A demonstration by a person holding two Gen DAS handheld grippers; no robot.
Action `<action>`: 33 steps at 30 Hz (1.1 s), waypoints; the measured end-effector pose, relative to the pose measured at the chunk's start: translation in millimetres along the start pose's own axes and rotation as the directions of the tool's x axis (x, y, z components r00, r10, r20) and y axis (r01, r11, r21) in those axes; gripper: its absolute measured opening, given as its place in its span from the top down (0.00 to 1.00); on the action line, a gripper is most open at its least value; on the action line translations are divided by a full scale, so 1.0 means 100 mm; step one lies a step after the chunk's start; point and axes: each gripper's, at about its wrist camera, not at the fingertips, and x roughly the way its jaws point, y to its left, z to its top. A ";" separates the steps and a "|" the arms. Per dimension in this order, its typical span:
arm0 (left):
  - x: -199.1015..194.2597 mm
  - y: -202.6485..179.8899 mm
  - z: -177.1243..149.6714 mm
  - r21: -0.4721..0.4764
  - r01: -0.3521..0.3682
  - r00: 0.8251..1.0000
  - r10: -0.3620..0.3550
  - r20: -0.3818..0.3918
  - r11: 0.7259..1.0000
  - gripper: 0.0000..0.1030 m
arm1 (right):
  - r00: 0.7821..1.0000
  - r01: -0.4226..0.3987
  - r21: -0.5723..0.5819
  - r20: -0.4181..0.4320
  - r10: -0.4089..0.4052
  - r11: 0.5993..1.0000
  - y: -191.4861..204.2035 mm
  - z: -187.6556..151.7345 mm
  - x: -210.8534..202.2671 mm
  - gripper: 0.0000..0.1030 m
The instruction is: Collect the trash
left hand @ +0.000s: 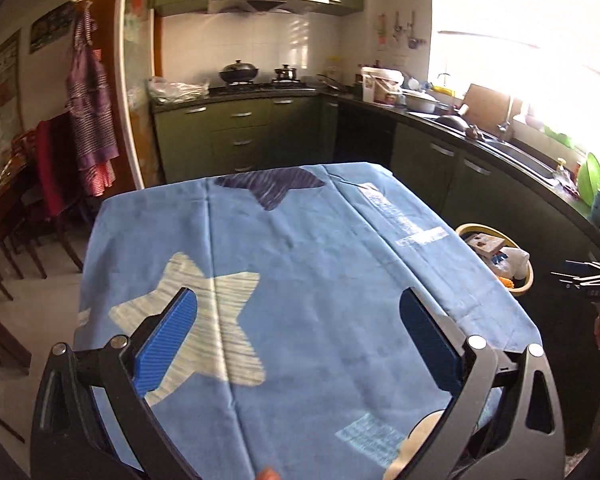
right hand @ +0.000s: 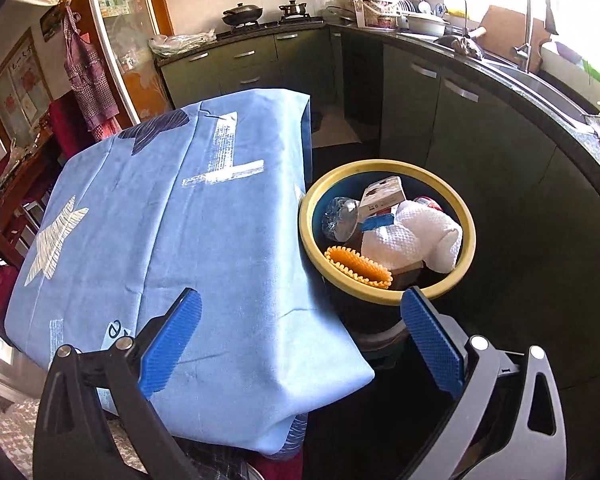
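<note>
A table draped in a blue cloth (right hand: 172, 216) with pale stars is seen at the left, and its top appears cleared of litter. Over the cloth the left gripper (left hand: 298, 344) is held with jaws spread wide and nothing between them. The right gripper (right hand: 302, 338) is likewise released and empty, poised above the table's right edge.

Just beside that right edge, on the dark floor, a yellow-rimmed bin (right hand: 388, 298) is stood, nearly filled. Inside it, from left to right, a crumpled clear plastic bottle (right hand: 340, 220), an orange ridged wrapper (right hand: 358, 268), a small cardboard box (right hand: 382, 196) and a wad of white paper towel (right hand: 416, 236) are seen.

All of it is judged light. The towel is soft and can be pinched anywhere; the bottle is likely slippery and best taken across its creased middle; the box is stiffer and suited to a grip on its flat faces.
</note>
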 end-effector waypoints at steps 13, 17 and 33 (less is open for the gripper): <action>-0.51 0.31 -0.14 -0.036 -0.106 0.994 0.108 0.034 0.994 0.06 | 0.975 0.123 -0.004 0.188 -0.120 0.992 0.30 -0.22 -0.87 0.04; -0.55 0.34 -0.20 -0.040 -0.110 0.994 0.111 0.020 0.993 0.06 | 0.965 0.149 -0.014 0.221 -0.142 0.989 0.36 -0.27 -1.03 0.04; -0.64 0.49 -0.28 -0.075 -0.102 0.993 0.106 0.046 0.992 0.06 | 0.957 0.134 -0.061 0.268 -0.113 0.989 0.55 -0.29 -1.29 0.04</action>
